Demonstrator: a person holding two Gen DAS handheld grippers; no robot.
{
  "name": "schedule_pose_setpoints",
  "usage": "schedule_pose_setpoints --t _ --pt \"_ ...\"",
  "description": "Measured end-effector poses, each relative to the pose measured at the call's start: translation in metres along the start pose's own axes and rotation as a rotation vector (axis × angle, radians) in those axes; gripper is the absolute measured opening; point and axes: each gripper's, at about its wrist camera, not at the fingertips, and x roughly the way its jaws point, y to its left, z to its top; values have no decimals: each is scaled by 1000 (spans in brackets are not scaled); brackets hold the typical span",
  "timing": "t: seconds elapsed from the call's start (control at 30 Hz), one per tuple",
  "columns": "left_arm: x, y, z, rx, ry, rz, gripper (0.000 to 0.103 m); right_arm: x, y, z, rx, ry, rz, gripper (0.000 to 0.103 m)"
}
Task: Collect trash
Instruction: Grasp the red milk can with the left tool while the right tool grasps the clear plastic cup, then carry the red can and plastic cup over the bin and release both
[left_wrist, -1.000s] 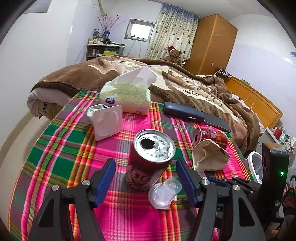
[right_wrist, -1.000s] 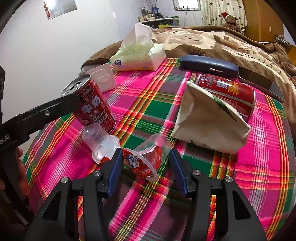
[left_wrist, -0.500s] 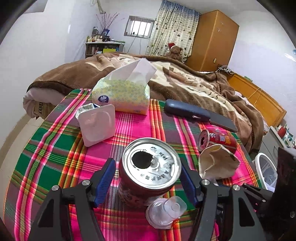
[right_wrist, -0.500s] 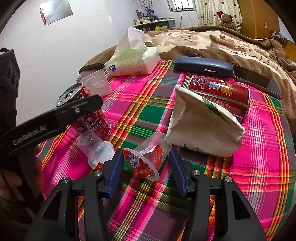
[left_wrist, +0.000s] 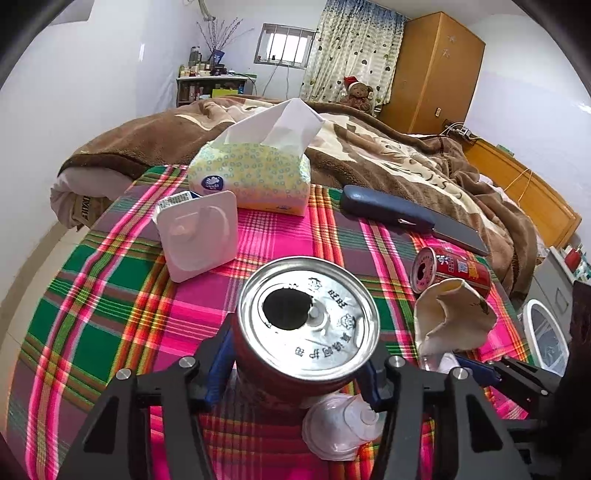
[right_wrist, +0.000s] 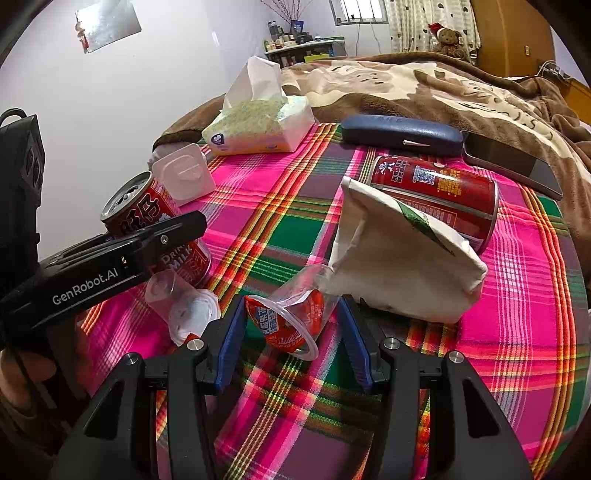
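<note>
An upright red milk-drink can (left_wrist: 306, 321) with an open top stands on the plaid cloth (left_wrist: 110, 314). My left gripper (left_wrist: 295, 360) is closing on it, its blue pads against the can's sides. A clear plastic cup (left_wrist: 340, 432) lies on its side just in front of the can. My right gripper (right_wrist: 291, 325) is shut on a small jelly cup (right_wrist: 295, 317) with a red torn lid, tipped on the cloth. A crumpled white paper bag (right_wrist: 399, 266) lies past it, touching a second red can (right_wrist: 436, 184) on its side.
A white square tub (left_wrist: 199, 232) and a tissue pack (left_wrist: 255, 177) sit at the far left. A blue glasses case (left_wrist: 384, 210) and a dark phone (left_wrist: 458, 236) lie at the far edge by the brown blanket. A white bin (left_wrist: 546, 336) stands right, below the table.
My left gripper came forward and down around the upright can, and its jaws narrowed onto it. The right gripper stayed put with the jelly cup.
</note>
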Motion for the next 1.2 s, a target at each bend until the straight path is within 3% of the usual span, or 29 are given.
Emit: schedule_pose_setpoints --t 0.53,0.93,1.2 --pt "-47 -9 -6 29 -46 25 56 -35 -6 -6 12 -66 16 52" --pt "-93 -56 -14 78 -94 -3 56 -85 -27 -13 32 -140 -18 52" --pt "-108 -106 -20 142 -104 -53 56 -116 -55 -26 67 -180 -46 52"
